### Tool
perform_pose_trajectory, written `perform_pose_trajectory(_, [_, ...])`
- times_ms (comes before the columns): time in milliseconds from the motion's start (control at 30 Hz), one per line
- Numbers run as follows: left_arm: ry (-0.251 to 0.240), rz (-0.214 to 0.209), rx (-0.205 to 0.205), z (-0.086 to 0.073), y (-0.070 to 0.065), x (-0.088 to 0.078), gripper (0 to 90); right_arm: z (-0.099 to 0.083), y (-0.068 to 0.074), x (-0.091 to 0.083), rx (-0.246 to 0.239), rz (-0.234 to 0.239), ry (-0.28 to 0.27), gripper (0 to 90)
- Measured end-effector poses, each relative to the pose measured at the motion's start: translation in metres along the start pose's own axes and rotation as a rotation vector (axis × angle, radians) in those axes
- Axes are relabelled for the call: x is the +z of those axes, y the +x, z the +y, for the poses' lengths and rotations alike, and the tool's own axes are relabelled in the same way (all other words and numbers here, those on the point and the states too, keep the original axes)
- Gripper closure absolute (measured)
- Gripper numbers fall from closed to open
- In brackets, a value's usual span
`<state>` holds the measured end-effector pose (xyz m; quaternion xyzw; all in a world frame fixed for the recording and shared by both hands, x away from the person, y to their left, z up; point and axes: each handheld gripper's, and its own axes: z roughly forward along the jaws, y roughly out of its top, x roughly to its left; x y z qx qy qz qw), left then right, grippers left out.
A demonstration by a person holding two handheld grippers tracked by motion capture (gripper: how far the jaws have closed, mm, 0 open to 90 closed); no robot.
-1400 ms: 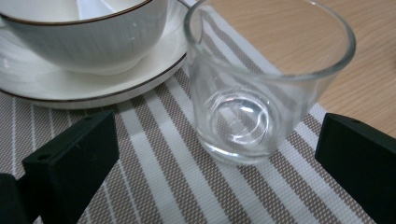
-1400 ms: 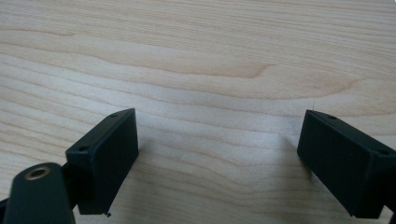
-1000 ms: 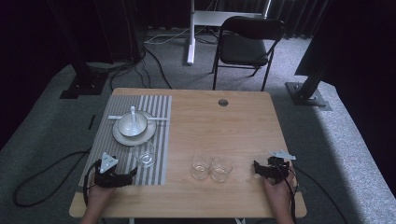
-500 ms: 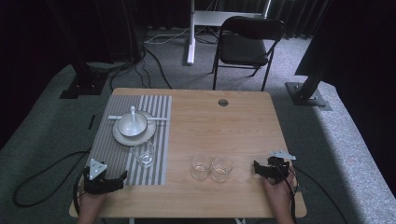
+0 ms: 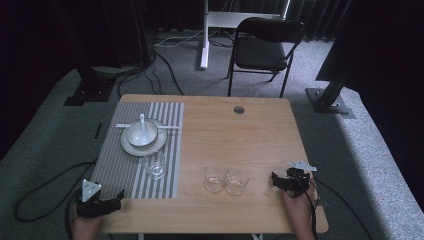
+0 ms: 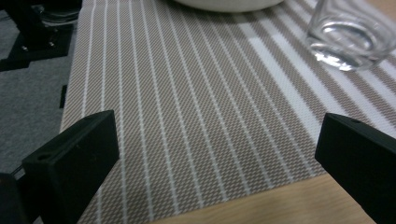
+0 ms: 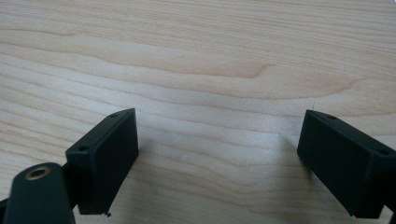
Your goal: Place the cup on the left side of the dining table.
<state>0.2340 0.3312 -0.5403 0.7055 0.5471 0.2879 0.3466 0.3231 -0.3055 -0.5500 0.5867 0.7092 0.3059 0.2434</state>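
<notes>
Black left hand-held gripper (image 5: 118,196) and right hand-held gripper (image 5: 275,180), both wide open, empty.

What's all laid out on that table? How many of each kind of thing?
Glasses: 3, one on the striped placemat and two side by side on the bare wood
Plates: 1
Bowls: 1, on the plate
Spoons: 1, in the bowl
Placemats: 1
Handheld grippers: 2, left and right, both open
Total: 9
</notes>
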Motion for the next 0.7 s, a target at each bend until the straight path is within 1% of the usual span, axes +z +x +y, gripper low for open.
perform_pose_trajectory(100, [0.011,-0.006,-0.024,-0.005,0.005,-0.004,0.2,0.000,0.000,0.000,0.000,0.000,0.000,11.9])
perform_pose_trajectory(133, [0.011,-0.008,-0.026,-0.007,0.006,-0.006,0.2,0.000,0.000,0.000,0.000,0.000,0.000,12.0])
perform_pose_trajectory(200, [0.018,0.008,-0.032,-0.010,0.010,-0.009,0.2,0.000,0.000,0.000,0.000,0.000,0.000,12.0])
perform_pose_trajectory(267, [0.019,0.029,-0.053,-0.012,0.014,-0.013,0.2,0.000,0.000,0.000,0.000,0.000,0.000,11.9])
perform_pose_trajectory(333, [0.010,0.034,-0.069,-0.015,0.017,-0.015,0.2,0.000,0.000,0.000,0.000,0.000,0.000,11.9])
perform_pose_trajectory(400, [0.003,0.050,-0.078,-0.016,0.019,-0.017,0.3,0.000,0.000,0.000,0.000,0.000,0.000,11.9])
perform_pose_trajectory(467, [0.000,0.054,-0.082,-0.016,0.019,-0.018,0.2,0.000,0.000,0.000,0.000,0.000,0.000,11.9])
perform_pose_trajectory(500, [-0.004,0.051,-0.093,-0.016,0.020,-0.018,0.3,0.000,0.000,0.000,0.000,0.000,0.000,11.9])
perform_pose_trajectory(700, [-0.006,0.040,-0.087,-0.015,0.019,-0.016,0.2,0.000,0.000,0.000,0.001,0.000,0.000,11.9])
